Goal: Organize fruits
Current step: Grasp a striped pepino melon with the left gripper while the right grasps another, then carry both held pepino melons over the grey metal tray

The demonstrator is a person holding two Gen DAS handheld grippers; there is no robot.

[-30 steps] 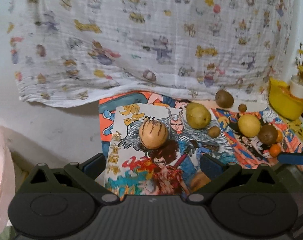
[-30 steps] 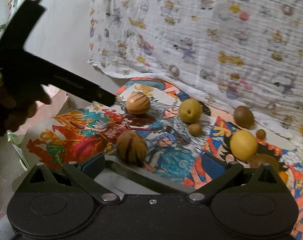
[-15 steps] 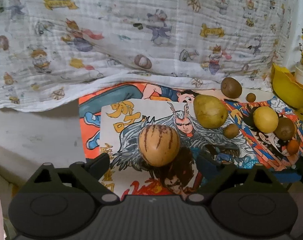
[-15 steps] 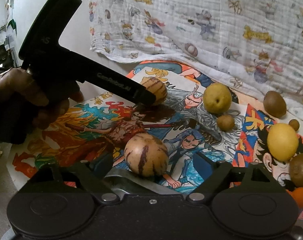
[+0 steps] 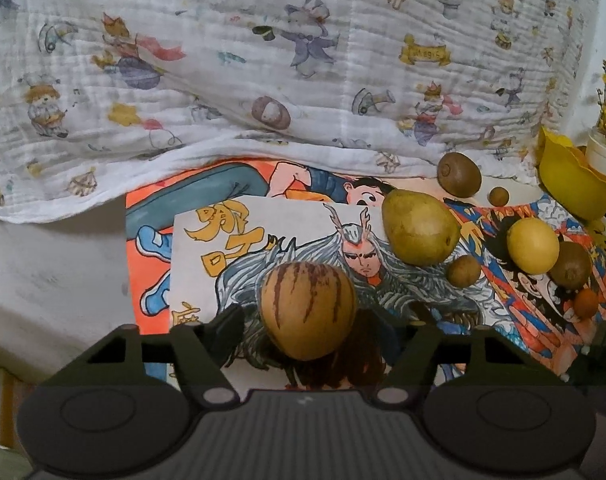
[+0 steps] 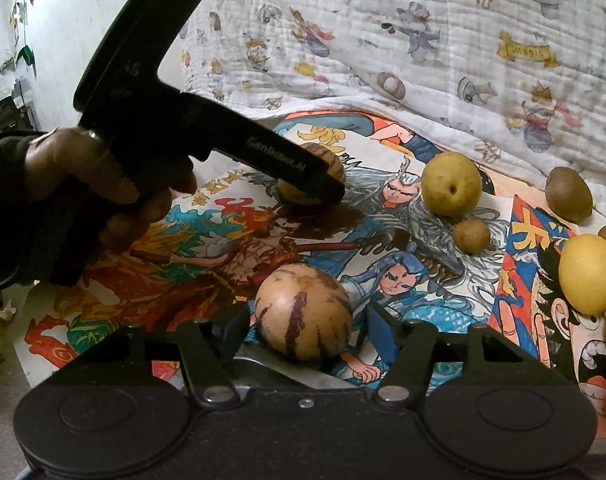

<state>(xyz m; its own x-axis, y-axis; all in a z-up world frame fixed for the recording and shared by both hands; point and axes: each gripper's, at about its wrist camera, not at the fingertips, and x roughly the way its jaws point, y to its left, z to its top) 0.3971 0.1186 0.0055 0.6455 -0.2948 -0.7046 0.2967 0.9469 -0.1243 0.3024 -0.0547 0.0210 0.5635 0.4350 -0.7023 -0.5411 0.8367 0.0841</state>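
Observation:
Two tan pepino melons with dark stripes lie on colourful cartoon posters [image 5: 207, 240]. The far melon [image 5: 307, 310] sits between the fingers of my left gripper [image 5: 309, 322], whose jaws are closing, with small gaps still on both sides. The near melon [image 6: 303, 312] sits between the fingers of my right gripper [image 6: 305, 322], also closing and not pressing. In the right wrist view a hand [image 6: 83, 184] holds the left gripper, and one of its fingers [image 6: 295, 164] crosses the far melon [image 6: 323, 156].
To the right lie a green pear [image 5: 421, 230], a lemon [image 5: 533, 245], two kiwis [image 5: 459, 174] [image 5: 573, 264], small brown fruits [image 5: 463, 270] and a small orange [image 5: 586, 302]. A yellow bowl [image 5: 567, 176] stands at the far right. A printed white blanket [image 5: 303, 80] hangs behind.
Both grippers have come forward and down onto their melons, which now fill the gap between the fingers. Both pairs of jaws have narrowed around the fruit.

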